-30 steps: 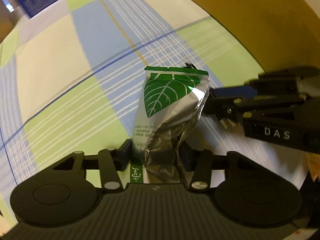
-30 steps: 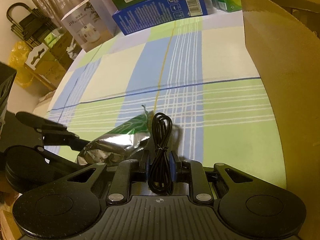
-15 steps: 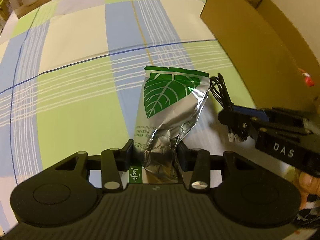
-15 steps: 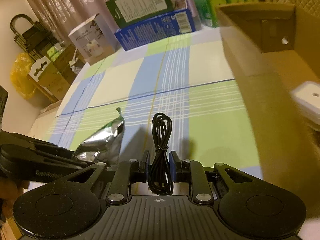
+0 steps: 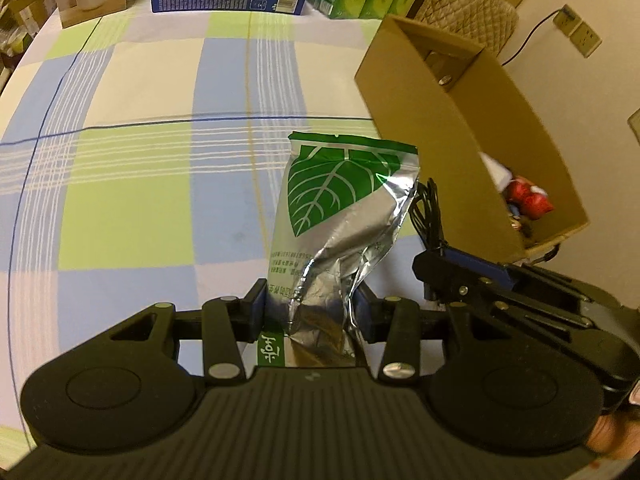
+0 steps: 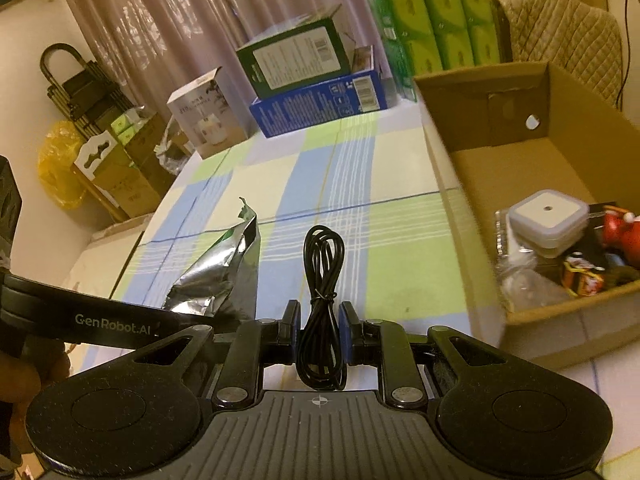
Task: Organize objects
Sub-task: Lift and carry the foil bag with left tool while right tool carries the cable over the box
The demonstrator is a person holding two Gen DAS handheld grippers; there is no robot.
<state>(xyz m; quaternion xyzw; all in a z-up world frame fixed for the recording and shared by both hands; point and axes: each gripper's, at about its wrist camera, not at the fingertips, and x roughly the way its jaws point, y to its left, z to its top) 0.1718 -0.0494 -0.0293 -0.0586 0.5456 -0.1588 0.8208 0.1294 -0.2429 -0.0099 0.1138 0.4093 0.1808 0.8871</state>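
Left gripper (image 5: pixel 310 308) clamps crumpled silver-green foil pouch (image 5: pixel 340 216); right gripper (image 6: pixel 320 330) pinches coiled black cable (image 6: pixel 322 280). Risk: cable slips loose or pouch snags rim of brown cardboard box (image 6: pixel 460 168).

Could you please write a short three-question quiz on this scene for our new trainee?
1. True or false: the left gripper holds a foil bag.
2. What does the right gripper grip: A) a coiled black cable, B) a spoon, C) nothing?
3. Where does the white lidded container sit?

Key: 1 true; 2 A; 3 inside the cardboard box.
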